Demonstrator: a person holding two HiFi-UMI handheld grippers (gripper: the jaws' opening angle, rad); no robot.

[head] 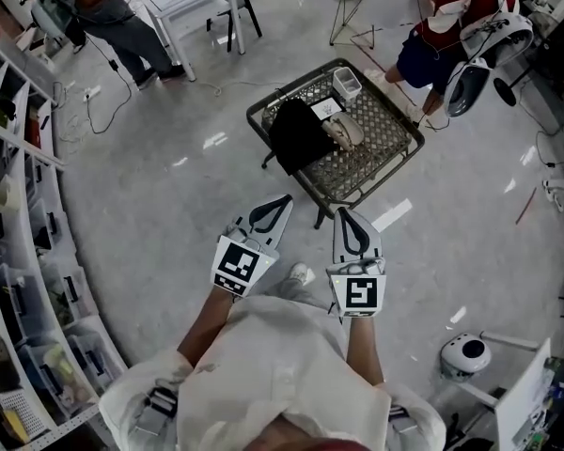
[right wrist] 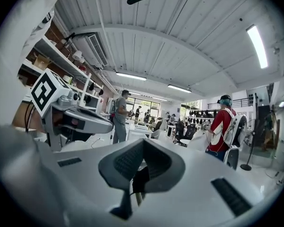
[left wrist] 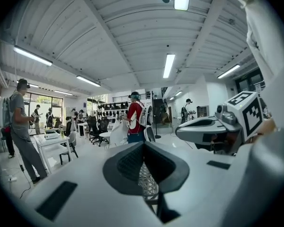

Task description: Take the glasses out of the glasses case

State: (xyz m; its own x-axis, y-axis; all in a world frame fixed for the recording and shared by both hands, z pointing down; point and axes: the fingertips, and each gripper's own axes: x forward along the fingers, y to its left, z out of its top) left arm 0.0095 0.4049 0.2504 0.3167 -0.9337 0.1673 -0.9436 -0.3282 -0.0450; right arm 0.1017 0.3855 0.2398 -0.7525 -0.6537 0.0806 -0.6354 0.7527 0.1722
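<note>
The case [head: 344, 132] lies on a mesh table [head: 387, 132], ahead of both grippers and well apart from them, with bare floor [head: 169, 205] between. The left gripper [head: 280, 205] and the right gripper [head: 348, 220] are held side by side in front of the person's chest, both pointing toward the table; the right one lines up more nearly with the case.

Neither gripper holds anything. In the left gripper view the dark ribbed pads [left wrist: 128, 162] meet, leaving only a thin slit below them, through which a bit of the mesh shows. In the right gripper view the pads [right wrist: 125, 160] are likewise pressed together, with a dark shape showing through the narrow gap under them.

From the head view the case is a small tan oblong, lying near the middle of the table top with its long side running roughly away from the person. It is too small there to tell whether it is open or closed, and the glasses cannot be made out. Just beside it, on the left, a large black thing [head: 299, 137] lies draped to the table's near-left edge. A white card [head: 325, 109] lies just beyond the case, and a small white box [head: 348, 83] stands at the far edge.
</note>
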